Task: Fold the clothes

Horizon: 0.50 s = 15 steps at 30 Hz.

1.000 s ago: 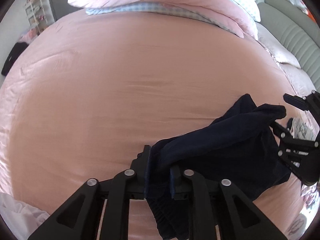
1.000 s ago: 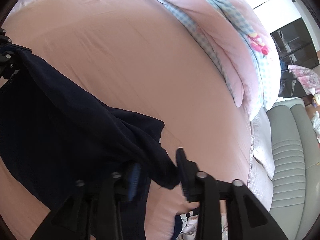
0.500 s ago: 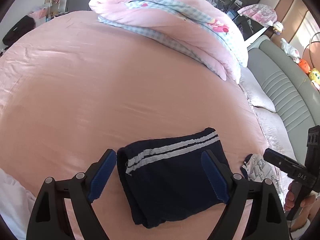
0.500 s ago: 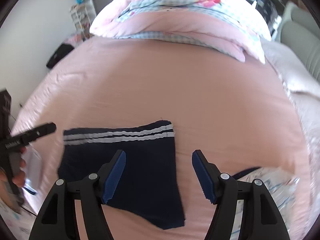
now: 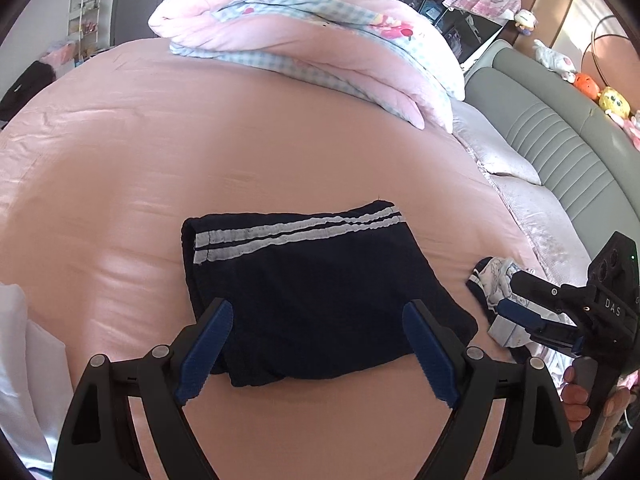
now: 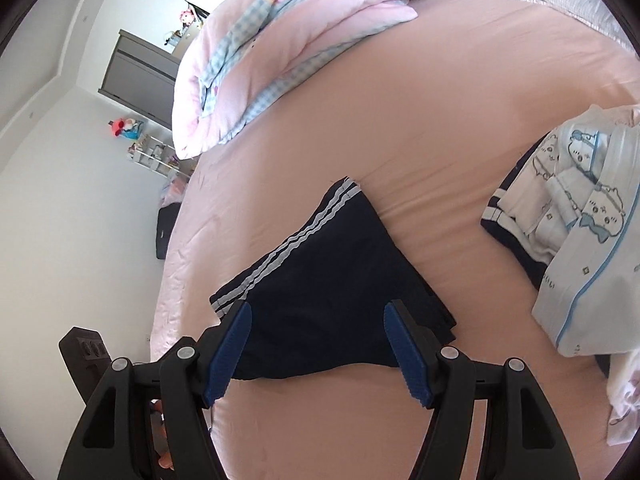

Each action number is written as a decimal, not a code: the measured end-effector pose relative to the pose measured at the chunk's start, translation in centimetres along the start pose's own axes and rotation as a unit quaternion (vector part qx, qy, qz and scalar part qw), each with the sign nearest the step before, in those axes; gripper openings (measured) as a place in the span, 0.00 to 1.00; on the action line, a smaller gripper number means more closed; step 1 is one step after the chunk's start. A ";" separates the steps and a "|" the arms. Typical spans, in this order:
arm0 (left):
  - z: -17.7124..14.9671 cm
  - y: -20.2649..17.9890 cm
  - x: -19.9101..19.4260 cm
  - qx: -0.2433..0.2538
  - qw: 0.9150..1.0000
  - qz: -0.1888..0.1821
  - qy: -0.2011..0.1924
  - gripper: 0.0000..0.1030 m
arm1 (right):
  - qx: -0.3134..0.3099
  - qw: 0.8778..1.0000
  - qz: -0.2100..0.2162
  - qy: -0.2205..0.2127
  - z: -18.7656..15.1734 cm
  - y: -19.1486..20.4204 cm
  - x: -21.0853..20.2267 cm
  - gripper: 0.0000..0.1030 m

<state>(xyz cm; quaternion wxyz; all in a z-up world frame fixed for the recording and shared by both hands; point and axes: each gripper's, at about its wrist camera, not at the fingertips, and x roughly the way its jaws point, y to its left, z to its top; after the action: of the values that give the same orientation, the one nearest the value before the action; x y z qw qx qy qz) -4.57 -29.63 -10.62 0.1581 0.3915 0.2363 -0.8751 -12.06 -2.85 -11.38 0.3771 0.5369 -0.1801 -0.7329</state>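
Note:
Folded navy shorts [image 5: 320,280] with two white stripes lie flat on the pink bed sheet [image 5: 200,152]. My left gripper [image 5: 318,308] hovers open over their near edge, with nothing between its blue pads. My right gripper [image 6: 318,308] is also open, above the near part of the shorts [image 6: 332,280], and holds nothing. In the left wrist view the right gripper [image 5: 508,296] is at the right, held by a hand [image 5: 576,396], over a pile of white printed and navy clothes [image 5: 496,280]. That pile [image 6: 580,220] lies right of the shorts.
A folded pink and blue-checked duvet [image 5: 320,40] lies at the far end of the bed. A grey padded headboard [image 5: 560,140] and a pale pillow [image 5: 500,152] run along the right. White fabric [image 5: 16,360] lies at the near left edge.
A second ago both grippers were shut on the lifted, crumpled shorts. They have let go and drawn back open. The shorts now lie folded flat, and the right gripper's view has rolled.

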 end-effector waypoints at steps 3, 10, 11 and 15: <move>-1.5 0.1 -0.8 -0.018 1.000 -0.004 0.000 0.84 | -0.008 1.000 -0.016 -0.011 -1.1 0.3 0.1 0.67; -3.9 2.8 -2.2 -0.084 0.996 0.018 -0.005 0.84 | -0.014 0.999 -0.028 -0.032 -3.4 0.9 -0.3 0.67; -4.1 3.2 -2.2 -0.096 0.995 0.015 -0.006 0.84 | -0.012 0.999 -0.023 -0.035 -3.7 0.8 -0.3 0.67; -4.6 4.4 -1.2 -0.133 0.991 0.008 0.013 0.84 | -0.008 0.998 -0.053 -0.039 -4.8 0.2 0.0 0.67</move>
<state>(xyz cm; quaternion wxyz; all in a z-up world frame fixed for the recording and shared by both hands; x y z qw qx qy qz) 1.08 -30.72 -13.63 0.2123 0.3801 0.3497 -0.8296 -7.53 -2.29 -13.01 0.3344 0.5136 -0.1600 -0.7738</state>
